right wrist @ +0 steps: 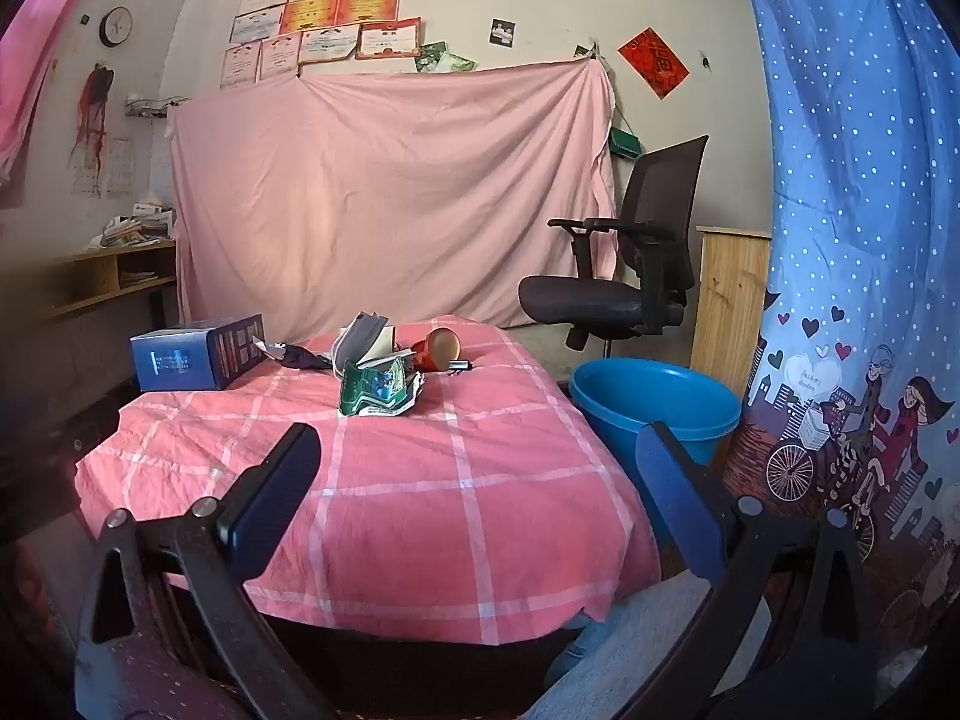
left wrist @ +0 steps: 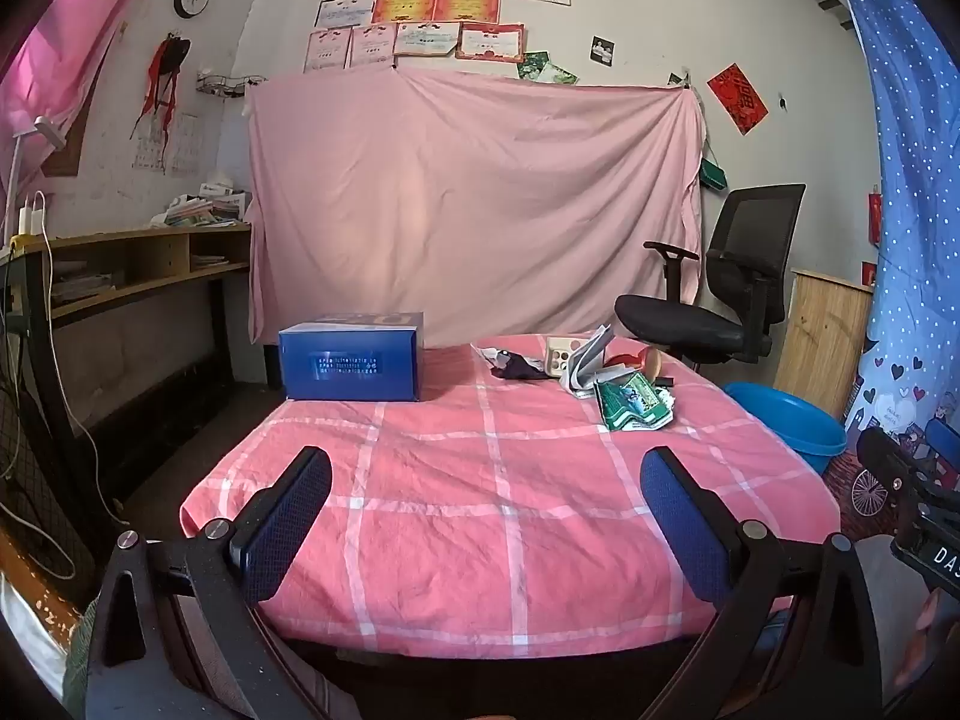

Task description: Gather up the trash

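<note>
Trash (right wrist: 375,375) sits untouched in a heap at the far side of the pink checked table (right wrist: 420,510) — nothing looks collected yet. Left gripper (left wrist: 486,516) and right gripper (right wrist: 477,504) both hover spread and empty near the table's front edge, blue bucket (right wrist: 654,402) waiting beside the table.

Crumpled green wrapper (right wrist: 375,391) amid heaped trash (left wrist: 579,367), beside blue bucket (right wrist: 654,405)

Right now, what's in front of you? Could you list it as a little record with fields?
surface: table under pink checked cloth
trash: green wrapper, papers, red cup on its side, dark scrap
other: blue box, far left on the table
bin: blue tub, on floor at right
left gripper: open, holding nothing
right gripper: open, holding nothing
</note>
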### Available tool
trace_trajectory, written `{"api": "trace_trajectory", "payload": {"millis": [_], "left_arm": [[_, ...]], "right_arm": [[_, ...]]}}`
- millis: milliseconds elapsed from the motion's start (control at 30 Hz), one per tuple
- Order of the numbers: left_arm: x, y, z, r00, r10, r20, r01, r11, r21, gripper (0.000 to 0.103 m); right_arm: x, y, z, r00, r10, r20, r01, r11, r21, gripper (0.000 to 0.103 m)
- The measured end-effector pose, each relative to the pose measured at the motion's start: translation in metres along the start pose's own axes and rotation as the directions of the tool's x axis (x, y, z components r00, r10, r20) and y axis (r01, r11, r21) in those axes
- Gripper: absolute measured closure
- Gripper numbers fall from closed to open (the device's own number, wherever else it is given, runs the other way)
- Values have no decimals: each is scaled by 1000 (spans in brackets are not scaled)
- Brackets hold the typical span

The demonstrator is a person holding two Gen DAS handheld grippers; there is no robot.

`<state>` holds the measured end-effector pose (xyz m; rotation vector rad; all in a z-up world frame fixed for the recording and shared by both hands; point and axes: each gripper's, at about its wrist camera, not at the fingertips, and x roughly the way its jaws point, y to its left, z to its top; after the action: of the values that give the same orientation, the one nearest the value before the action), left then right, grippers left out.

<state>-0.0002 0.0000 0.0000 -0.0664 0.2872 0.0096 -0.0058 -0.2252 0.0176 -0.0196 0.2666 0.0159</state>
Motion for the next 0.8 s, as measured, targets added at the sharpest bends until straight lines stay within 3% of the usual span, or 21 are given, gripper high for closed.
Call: {"api": "trace_trajectory", "payload": {"millis": [800], "left_arm": [[0, 0, 0, 1000, 1, 2, -1, 1000, 4, 2]], "right_arm": [[-1, 0, 1, 1000, 1, 2, -1, 1000, 3, 0]]}}
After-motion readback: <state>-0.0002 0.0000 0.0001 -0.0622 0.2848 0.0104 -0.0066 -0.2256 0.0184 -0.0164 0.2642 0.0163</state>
